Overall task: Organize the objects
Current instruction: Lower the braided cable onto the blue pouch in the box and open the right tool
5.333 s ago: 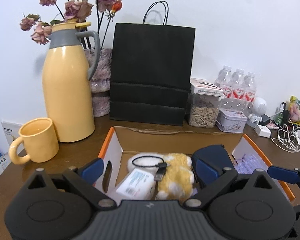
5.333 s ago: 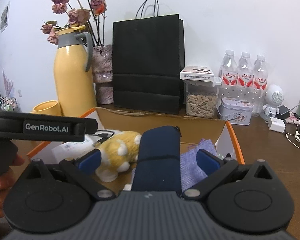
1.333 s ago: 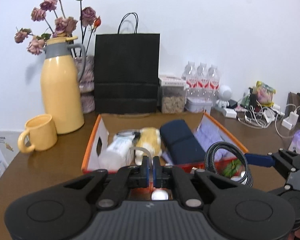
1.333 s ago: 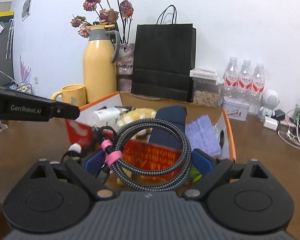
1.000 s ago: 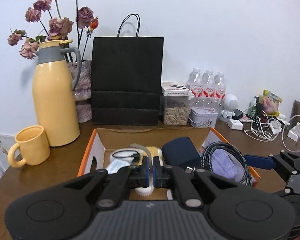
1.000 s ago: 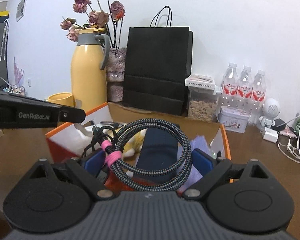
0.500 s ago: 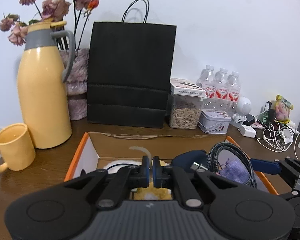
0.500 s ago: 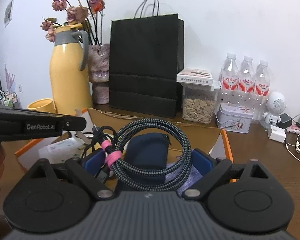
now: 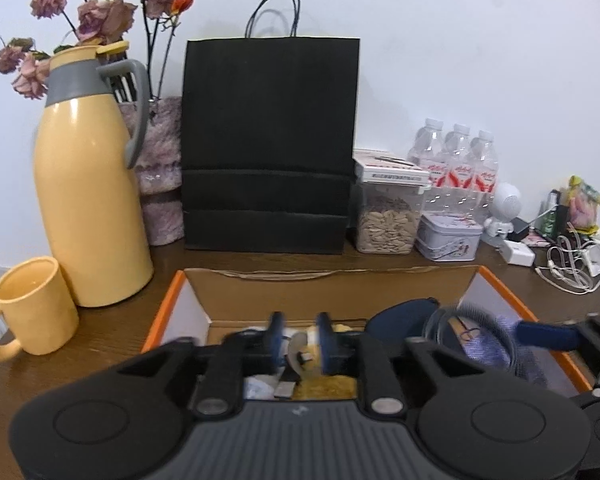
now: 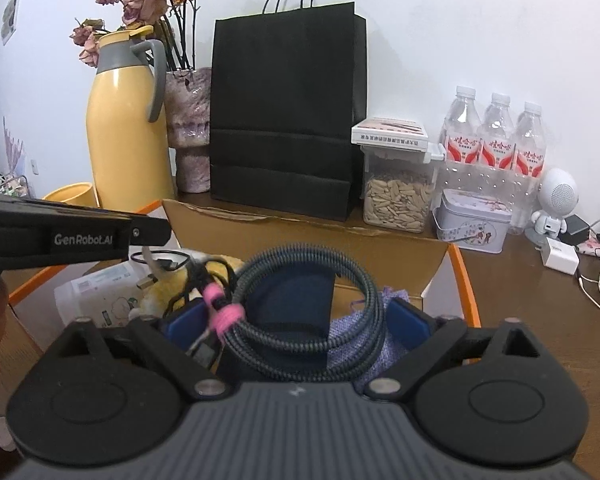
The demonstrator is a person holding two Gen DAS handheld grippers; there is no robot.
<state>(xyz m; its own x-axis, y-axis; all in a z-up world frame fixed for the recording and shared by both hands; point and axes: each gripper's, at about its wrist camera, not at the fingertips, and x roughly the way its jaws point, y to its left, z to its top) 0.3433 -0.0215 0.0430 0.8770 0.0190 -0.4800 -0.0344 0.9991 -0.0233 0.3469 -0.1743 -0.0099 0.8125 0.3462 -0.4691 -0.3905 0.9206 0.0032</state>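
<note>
The right gripper (image 10: pixel 296 320), jaws just widened, releases the braided cable coil (image 10: pixel 308 312) over the cardboard box (image 10: pixel 454 276); the left gripper (image 9: pixel 300 344), half-open, has just freed a small cable (image 9: pixel 296 354). Next, both withdraw.

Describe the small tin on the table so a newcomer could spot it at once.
Start at the tall black paper bag standing against the wall. To its right is a clear jar of seeds, and behind that a row of three water bottles. The tin sits in front of those bottles: low, pale and rectangular, with a printed floral pattern, the only metal box there.
</note>
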